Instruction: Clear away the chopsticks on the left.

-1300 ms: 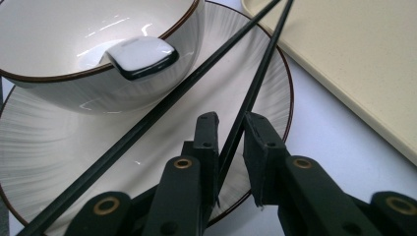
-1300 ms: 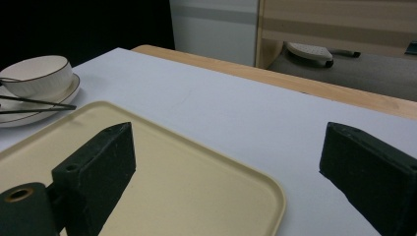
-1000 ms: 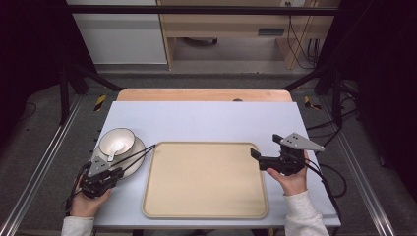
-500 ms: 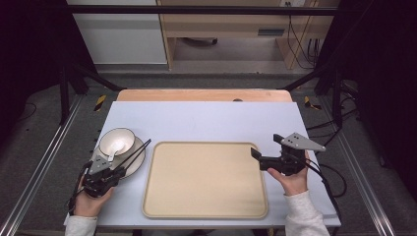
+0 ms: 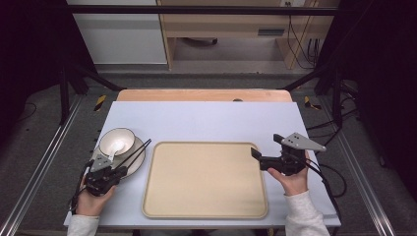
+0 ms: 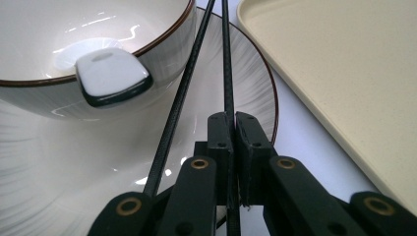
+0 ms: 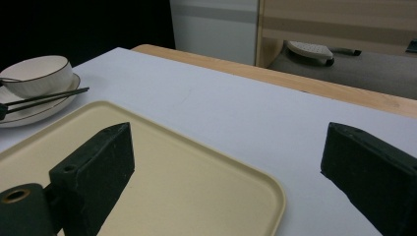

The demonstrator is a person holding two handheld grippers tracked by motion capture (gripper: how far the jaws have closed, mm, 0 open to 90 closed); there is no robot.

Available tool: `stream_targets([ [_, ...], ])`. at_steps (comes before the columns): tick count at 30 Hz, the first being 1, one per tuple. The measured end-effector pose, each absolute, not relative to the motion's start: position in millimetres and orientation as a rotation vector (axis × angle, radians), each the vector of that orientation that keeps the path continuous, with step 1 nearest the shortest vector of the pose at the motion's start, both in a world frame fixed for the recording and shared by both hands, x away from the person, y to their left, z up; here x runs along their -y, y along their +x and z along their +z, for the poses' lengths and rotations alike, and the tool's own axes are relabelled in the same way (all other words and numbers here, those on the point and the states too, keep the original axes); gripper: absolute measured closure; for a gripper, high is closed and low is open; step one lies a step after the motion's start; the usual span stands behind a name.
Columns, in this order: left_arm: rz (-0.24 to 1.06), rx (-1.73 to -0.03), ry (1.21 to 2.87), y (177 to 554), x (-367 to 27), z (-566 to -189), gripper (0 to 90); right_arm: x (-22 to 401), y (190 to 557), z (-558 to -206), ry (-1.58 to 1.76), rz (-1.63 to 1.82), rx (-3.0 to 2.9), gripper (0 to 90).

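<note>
Looks like a lab recording bay; white table (image 5: 206, 120) fenced by black frame bars (image 5: 196, 10) and floor rails (image 5: 44, 162); cables (image 5: 300, 42) trailing beside a wooden bench (image 5: 231, 24) behind.

The far half of the desk (image 5: 206, 118) and the tray (image 5: 205, 179) lay open for a tool to pass, while the bowl (image 5: 117, 141) on its plate (image 5: 134, 162), with chopsticks (image 5: 135, 152) slanting across, crowded the left edge.
</note>
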State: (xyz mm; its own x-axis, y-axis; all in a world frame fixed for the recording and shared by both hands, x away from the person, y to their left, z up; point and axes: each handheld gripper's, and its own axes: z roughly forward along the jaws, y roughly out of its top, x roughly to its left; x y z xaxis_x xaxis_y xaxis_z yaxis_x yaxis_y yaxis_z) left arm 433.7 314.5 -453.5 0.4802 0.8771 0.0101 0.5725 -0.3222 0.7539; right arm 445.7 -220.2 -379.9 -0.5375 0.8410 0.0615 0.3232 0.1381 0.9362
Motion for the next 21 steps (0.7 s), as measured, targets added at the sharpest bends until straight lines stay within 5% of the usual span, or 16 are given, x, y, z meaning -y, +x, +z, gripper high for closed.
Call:
stream_targets([
  [21,0.595,-1.19,1.888,411.0,-278.4,-428.4,85.4,224.4,444.5,-377.1,1.122,1.387,-1.908,3.9],
])
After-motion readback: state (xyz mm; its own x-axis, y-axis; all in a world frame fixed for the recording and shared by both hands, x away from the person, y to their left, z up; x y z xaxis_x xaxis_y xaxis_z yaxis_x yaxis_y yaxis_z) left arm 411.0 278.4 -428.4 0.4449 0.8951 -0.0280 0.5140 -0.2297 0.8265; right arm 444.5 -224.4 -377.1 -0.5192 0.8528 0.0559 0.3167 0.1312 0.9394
